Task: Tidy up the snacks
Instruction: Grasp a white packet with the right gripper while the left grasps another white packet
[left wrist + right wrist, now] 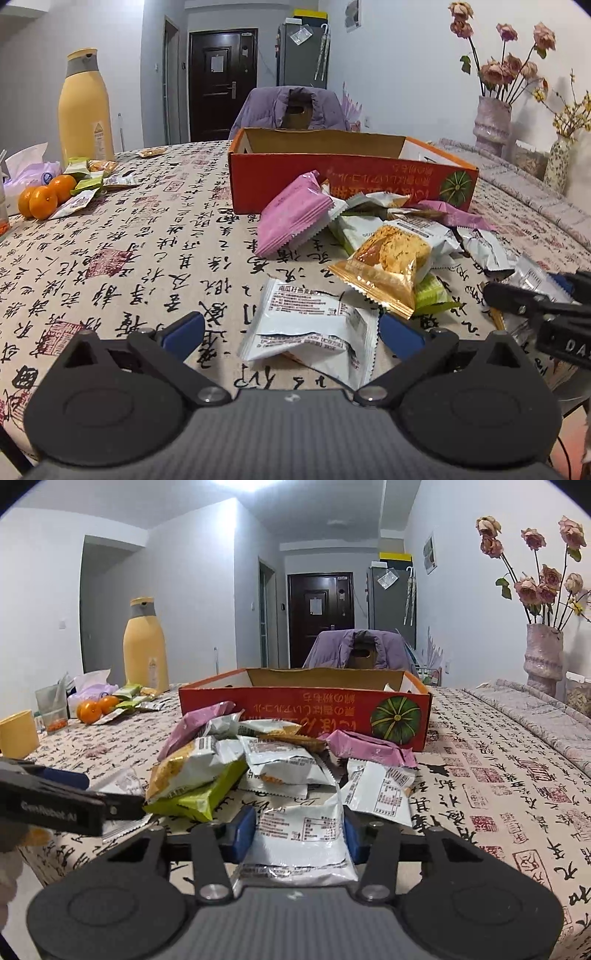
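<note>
A heap of snack packets lies on the calligraphy-print tablecloth in front of an open orange cardboard box [280, 184] [280, 703]. My left gripper [291, 323] stands open, its blue pads well apart on either side of a white snack packet [306, 321] that rests on the cloth. An orange cracker packet [388, 266] and a pink packet [291, 218] lie just beyond it. My right gripper [299, 829] is shut on another white snack packet [301, 834], with both blue pads pressing its sides. The right gripper's black body [524, 301] also shows at the right edge of the left wrist view.
A tall yellow bottle [85, 110], mandarins [42, 199] and a few more packets [88, 177] sit at the far left. A yellow cup [16, 733] stands near the left table edge. Vases with dried flowers [493, 122] and a folded quilt [532, 712] occupy the right. A chair with a purple jacket [291, 107] stands behind the box.
</note>
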`<action>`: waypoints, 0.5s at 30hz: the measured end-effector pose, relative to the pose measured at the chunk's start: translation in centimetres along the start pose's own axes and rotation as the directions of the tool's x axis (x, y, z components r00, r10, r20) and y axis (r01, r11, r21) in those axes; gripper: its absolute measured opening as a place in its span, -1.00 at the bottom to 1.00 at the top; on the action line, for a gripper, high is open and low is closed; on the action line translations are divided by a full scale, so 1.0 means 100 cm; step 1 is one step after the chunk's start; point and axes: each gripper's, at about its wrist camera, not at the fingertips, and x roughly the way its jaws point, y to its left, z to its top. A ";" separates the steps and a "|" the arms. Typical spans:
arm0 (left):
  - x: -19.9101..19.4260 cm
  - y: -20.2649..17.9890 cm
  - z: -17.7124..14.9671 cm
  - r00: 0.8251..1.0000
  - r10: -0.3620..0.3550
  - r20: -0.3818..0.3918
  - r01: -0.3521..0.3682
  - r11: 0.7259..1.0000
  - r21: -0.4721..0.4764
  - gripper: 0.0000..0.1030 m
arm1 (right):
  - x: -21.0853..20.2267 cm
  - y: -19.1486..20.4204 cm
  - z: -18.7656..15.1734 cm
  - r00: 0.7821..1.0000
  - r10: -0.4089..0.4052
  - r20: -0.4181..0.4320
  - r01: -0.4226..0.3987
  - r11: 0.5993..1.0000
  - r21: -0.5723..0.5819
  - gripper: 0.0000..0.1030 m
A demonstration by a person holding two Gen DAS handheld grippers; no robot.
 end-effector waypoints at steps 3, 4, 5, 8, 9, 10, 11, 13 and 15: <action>0.004 -0.002 0.000 1.000 0.009 -0.006 -0.009 1.000 0.010 1.00 | 0.000 -0.001 -0.001 1.000 0.000 -0.001 0.000 1.000 0.005 -0.10; 0.005 -0.003 0.000 1.000 0.008 -0.008 -0.008 1.000 0.013 0.94 | 0.000 -0.002 -0.001 1.000 0.002 -0.002 -0.002 1.000 0.006 -0.10; 0.006 -0.003 0.000 1.000 0.005 -0.010 -0.005 1.000 0.017 0.90 | 0.000 -0.002 -0.001 1.000 0.004 -0.003 -0.004 1.000 0.007 -0.10; 0.005 -0.005 -0.001 1.000 -0.002 0.000 0.002 1.000 0.028 0.57 | 0.000 -0.002 -0.001 1.000 0.007 -0.004 -0.007 1.000 0.008 -0.10; 0.004 -0.006 -0.002 1.000 -0.011 0.003 0.011 0.999 0.030 0.42 | 0.000 -0.002 -0.001 1.000 0.008 -0.005 -0.008 1.000 0.008 -0.10; 0.003 -0.006 -0.002 1.000 -0.017 0.007 0.017 0.999 0.032 0.27 | 0.000 -0.002 -0.002 1.000 0.008 -0.006 -0.008 1.000 0.008 -0.10; 0.003 -0.006 -0.002 1.000 -0.022 0.010 0.022 0.999 0.035 0.24 | 0.000 -0.001 -0.002 1.000 0.009 -0.007 -0.009 1.000 0.007 -0.09; 0.001 -0.005 -0.002 0.999 -0.033 0.015 0.033 0.999 0.029 0.03 | 0.001 -0.001 -0.002 1.000 0.014 -0.011 -0.014 1.000 0.003 -0.09; 0.000 -0.003 -0.001 0.999 -0.040 0.020 0.039 0.999 0.019 -0.03 | 0.002 0.000 -0.003 1.000 0.016 -0.015 -0.016 1.000 -0.006 -0.08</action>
